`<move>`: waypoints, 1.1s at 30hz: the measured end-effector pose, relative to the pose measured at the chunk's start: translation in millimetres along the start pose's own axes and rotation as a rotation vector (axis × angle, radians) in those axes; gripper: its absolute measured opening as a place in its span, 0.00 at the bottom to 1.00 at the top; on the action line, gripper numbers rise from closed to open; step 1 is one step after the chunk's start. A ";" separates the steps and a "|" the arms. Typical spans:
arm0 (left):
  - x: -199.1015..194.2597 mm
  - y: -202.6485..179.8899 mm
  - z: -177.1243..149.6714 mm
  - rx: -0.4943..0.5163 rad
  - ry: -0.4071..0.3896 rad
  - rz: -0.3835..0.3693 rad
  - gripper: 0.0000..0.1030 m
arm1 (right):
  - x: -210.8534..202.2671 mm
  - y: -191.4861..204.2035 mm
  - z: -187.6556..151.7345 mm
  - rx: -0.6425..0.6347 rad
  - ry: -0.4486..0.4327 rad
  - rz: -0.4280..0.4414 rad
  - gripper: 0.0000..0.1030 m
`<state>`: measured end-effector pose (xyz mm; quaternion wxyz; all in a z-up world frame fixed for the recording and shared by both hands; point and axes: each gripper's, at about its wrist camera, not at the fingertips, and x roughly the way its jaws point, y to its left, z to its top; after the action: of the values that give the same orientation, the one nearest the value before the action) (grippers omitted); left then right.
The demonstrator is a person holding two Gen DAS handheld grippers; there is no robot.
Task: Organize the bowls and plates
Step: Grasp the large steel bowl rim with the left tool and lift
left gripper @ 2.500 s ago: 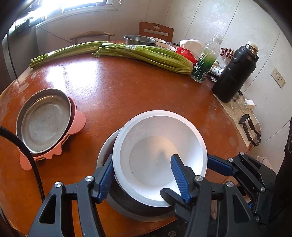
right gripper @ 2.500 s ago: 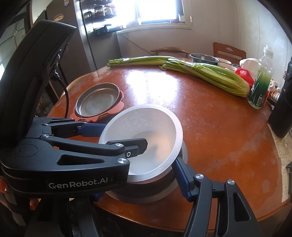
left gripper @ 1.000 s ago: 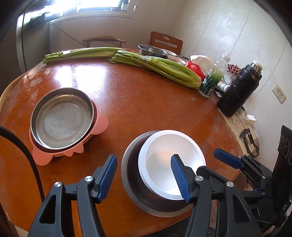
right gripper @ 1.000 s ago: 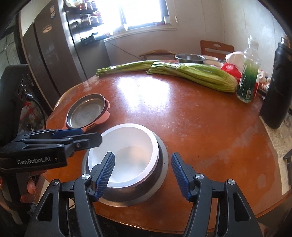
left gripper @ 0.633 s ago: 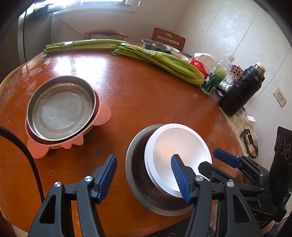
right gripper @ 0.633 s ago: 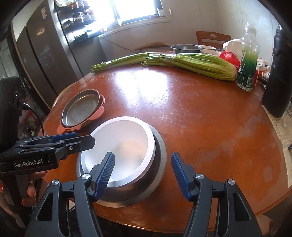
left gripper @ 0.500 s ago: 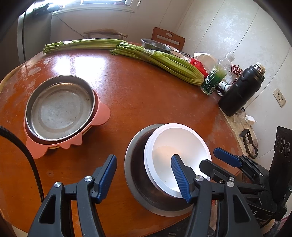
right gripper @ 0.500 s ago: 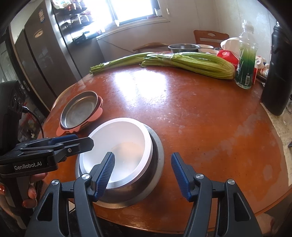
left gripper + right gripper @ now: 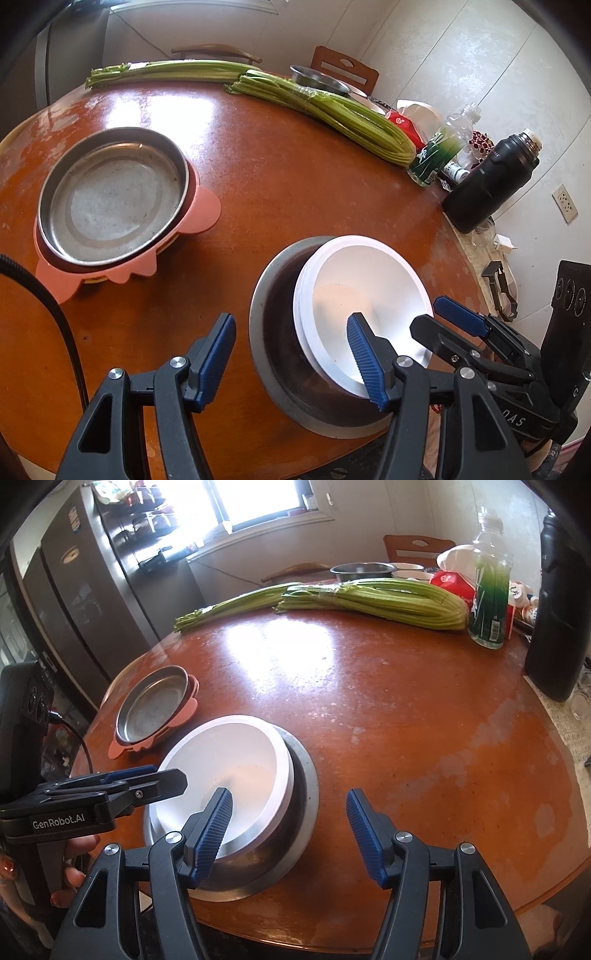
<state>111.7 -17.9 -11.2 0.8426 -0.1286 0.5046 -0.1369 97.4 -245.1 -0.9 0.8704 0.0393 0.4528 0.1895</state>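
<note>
A white bowl (image 9: 364, 291) (image 9: 229, 760) sits nested inside a larger steel bowl (image 9: 277, 332) (image 9: 303, 794) at the near edge of the round wooden table (image 9: 295, 192). My left gripper (image 9: 291, 356) is open and straddles the bowls' left wall, its right finger over the white bowl. My right gripper (image 9: 288, 834) is also open; its left finger hangs over the white bowl and its right finger is outside the steel bowl. Neither pad presses on anything. To the left, a steel plate (image 9: 110, 199) rests on a pink plate (image 9: 201, 218).
Two long celery bundles (image 9: 332, 110) lie across the far side. A green bottle (image 9: 439, 147) and a black flask (image 9: 487, 177) stand at the right edge, with a steel bowl (image 9: 317, 79) and a chair (image 9: 347, 70) behind. A fridge (image 9: 74, 602) stands to the left.
Earlier both grippers held the white bowl over the steel bowl. It now rests inside it, released, and both grippers have pulled back; the left one has since sunk slightly closer.
</note>
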 end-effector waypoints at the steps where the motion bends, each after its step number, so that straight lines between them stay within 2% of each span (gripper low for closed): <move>1: 1.8 1.1 -1.2 -0.004 0.006 -0.001 0.61 | 1.6 0.4 -1.1 -0.002 0.006 0.004 0.64; 12: 9.8 5.1 -3.9 -0.020 0.030 0.004 0.64 | 11.6 4.6 -5.3 -0.012 0.042 0.053 0.64; 25: 23.3 -5.3 -3.9 0.011 0.077 0.007 0.64 | 22.9 13.0 -11.5 -0.052 0.099 0.100 0.64; 33: 27.8 -7.0 -3.7 0.018 0.089 -0.009 0.64 | 22.9 12.5 -13.1 -0.054 0.101 0.110 0.64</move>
<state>120.3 -34.7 -33.0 0.8198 -0.1170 0.5400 -0.1506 95.1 -226.6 -23.3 0.8356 0.0310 0.4878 0.2508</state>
